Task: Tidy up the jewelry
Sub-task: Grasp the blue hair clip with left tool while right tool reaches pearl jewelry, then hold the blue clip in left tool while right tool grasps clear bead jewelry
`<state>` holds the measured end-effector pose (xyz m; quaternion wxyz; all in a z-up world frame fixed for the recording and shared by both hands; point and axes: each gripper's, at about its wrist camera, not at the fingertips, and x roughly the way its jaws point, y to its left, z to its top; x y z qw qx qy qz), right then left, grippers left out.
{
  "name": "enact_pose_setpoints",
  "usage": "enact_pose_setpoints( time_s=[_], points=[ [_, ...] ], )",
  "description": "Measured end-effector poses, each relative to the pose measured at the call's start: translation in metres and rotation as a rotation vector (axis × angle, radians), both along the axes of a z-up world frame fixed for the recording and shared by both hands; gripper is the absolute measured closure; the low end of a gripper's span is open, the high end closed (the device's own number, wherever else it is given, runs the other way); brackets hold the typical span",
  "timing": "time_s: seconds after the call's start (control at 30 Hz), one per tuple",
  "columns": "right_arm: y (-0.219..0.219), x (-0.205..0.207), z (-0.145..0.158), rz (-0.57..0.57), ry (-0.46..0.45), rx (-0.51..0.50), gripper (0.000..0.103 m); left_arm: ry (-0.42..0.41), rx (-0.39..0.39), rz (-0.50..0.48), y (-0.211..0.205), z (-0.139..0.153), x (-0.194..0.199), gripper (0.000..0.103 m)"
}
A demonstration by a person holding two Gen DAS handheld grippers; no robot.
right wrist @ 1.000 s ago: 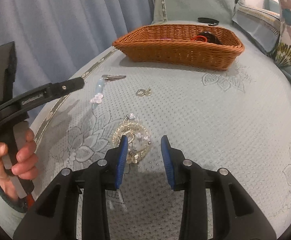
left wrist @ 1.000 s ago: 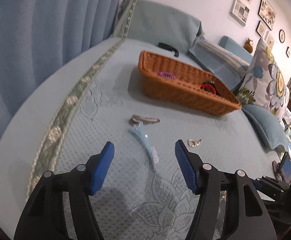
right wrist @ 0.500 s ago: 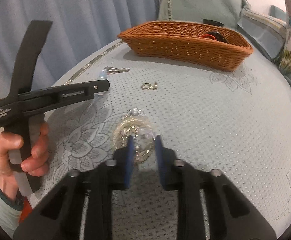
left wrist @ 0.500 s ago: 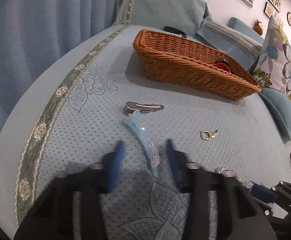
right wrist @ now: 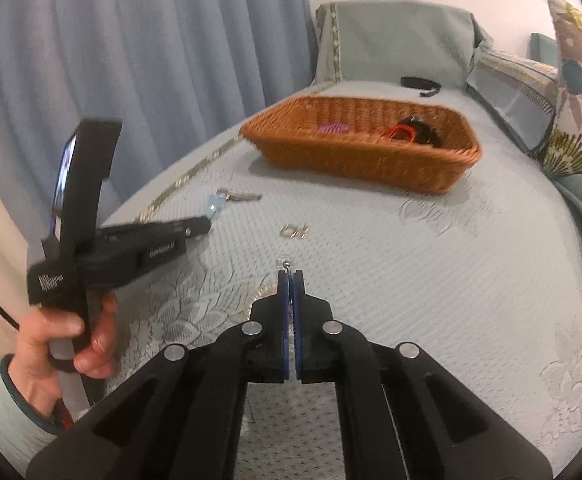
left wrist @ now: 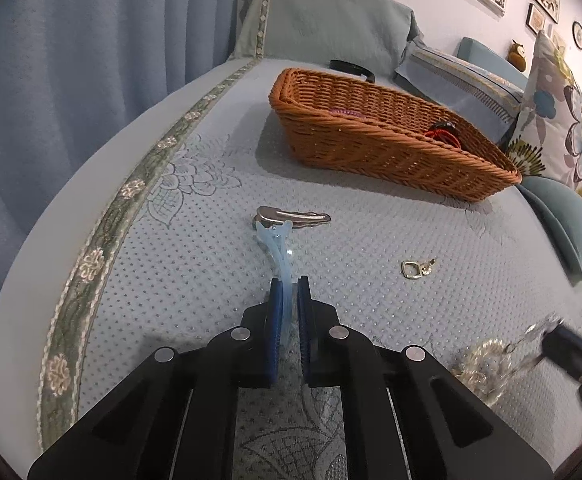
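Woven brown wicker, the long shallow basket [left wrist: 391, 140] sits toward the head of a pale blue quilted bed [left wrist: 211, 280], placed, it appears, as the collecting point for the loose pieces scattered in front of it; a purple item and a red-and-black one already lie inside. Nearer the cameras, the left gripper [left wrist: 290, 292] has its 2 blue-padded jaws clenched on the narrow tail of a translucent light-blue plastic hair clip [left wrist: 277, 246], whose forked head rests just beside, perhaps touching, a silver metal hair clip [left wrist: 291, 216]. Pinching the thin end likely keeps the clip lying flat along the jaws and leaves its head free of the neighbour. The right gripper [right wrist: 290, 280] is likewise closed, grasping a pale beaded bracelet with gold links [left wrist: 487, 364]; in the right wrist view only a small clear bead and wire loop poke out past the pads, while the left wrist view shows the bracelet's blurred coil at the jaws, low over the quilt. A small gold ring-shaped earring [left wrist: 415, 270] lies alone between the 2 grips, untouched. Both hands seem poised at the grasp stage, with the lift and carry to the basket not yet done. The bracelet, loose and dangling, may swing or slip when raised.
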<state>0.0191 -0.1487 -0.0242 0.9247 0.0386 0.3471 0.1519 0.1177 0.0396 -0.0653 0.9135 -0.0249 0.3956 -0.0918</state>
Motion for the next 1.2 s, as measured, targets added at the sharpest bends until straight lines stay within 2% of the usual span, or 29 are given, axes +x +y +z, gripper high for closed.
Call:
enact_pose_setpoints(
  time_s=[0.17,0.3,0.43,0.57,0.73,0.77,0.83,0.87,0.9,1.2],
  points=[
    [-0.024,-0.002,0.018,-0.044,-0.052,0.032,0.102,-0.029,-0.017,-0.014,-0.002,0.007,-0.005,0.097],
    [-0.048,0.002,0.020,-0.095,-0.041,0.058,0.102,-0.035,-0.010,-0.025,-0.005,0.007,-0.007,0.097],
    [-0.070,0.017,0.003,-0.139,0.051,0.075,0.102,-0.023,-0.010,-0.026,-0.005,0.004,-0.006,0.097],
    [-0.093,0.033,-0.025,-0.237,0.173,0.071,0.102,-0.021,-0.012,-0.027,-0.004,0.004,-0.005,0.097],
    [-0.112,0.036,-0.037,-0.290,0.231,0.102,0.098,-0.020,-0.014,-0.027,-0.003,0.004,-0.004,0.097],
    [-0.114,0.035,-0.037,-0.289,0.231,0.114,0.093,-0.019,-0.015,-0.028,-0.003,0.004,-0.004,0.097],
    [-0.115,0.032,-0.037,-0.284,0.230,0.134,0.073,-0.018,-0.014,-0.032,-0.003,0.003,-0.004,0.097],
    [-0.114,0.031,-0.036,-0.284,0.223,0.138,0.054,-0.017,-0.013,-0.035,-0.003,0.002,-0.004,0.097],
    [-0.113,0.030,-0.035,-0.284,0.210,0.138,0.049,-0.016,-0.012,-0.037,-0.003,0.002,-0.004,0.097],
    [-0.090,0.031,-0.041,-0.258,0.201,0.028,0.047,0.037,-0.021,-0.068,0.005,-0.006,-0.011,0.097]
  ],
)
